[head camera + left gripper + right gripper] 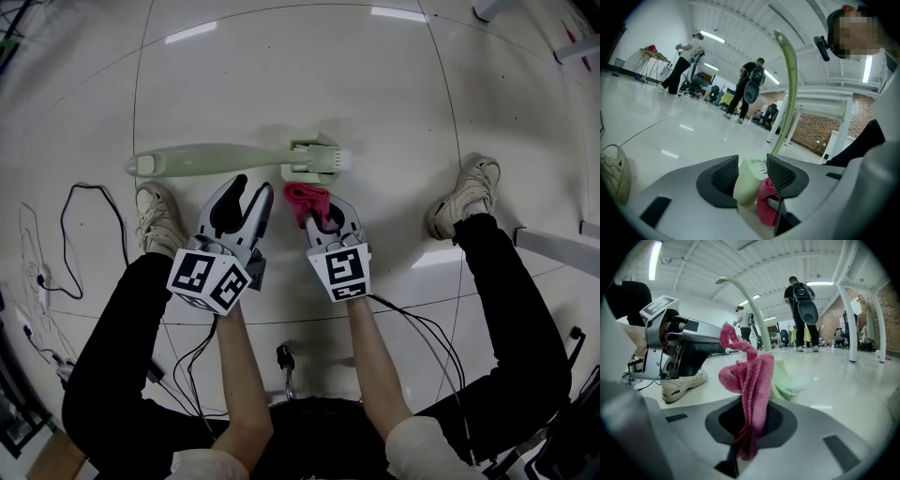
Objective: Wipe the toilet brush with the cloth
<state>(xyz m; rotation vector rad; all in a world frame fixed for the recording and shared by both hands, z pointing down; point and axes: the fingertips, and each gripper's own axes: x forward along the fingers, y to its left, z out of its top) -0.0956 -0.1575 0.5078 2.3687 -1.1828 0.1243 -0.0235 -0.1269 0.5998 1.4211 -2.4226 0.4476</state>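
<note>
Toilet brush (234,157): lies flat on the floor (281,75), just ahead of both grippers.
Long axis: left to right in the head view, handle end at left, bristle head at right.
Left gripper (253,189): jaws apart, clamping nothing.
Right gripper (323,214): clamped on the pink cloth (305,199).
Markings: black-and-white squares on the gripper cubes (208,279).

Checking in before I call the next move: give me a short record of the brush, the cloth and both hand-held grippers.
toilet brush: pale green, lying flat on the floor, its head toward the cloth
cloth: pink, bunched, close beside the toilet brush; contact unclear
left hand-held gripper: jaws apart, not pressing on the toilet brush, tips by its neck
right hand-held gripper: shut on the cloth
wiping: not clearly under way
</note>
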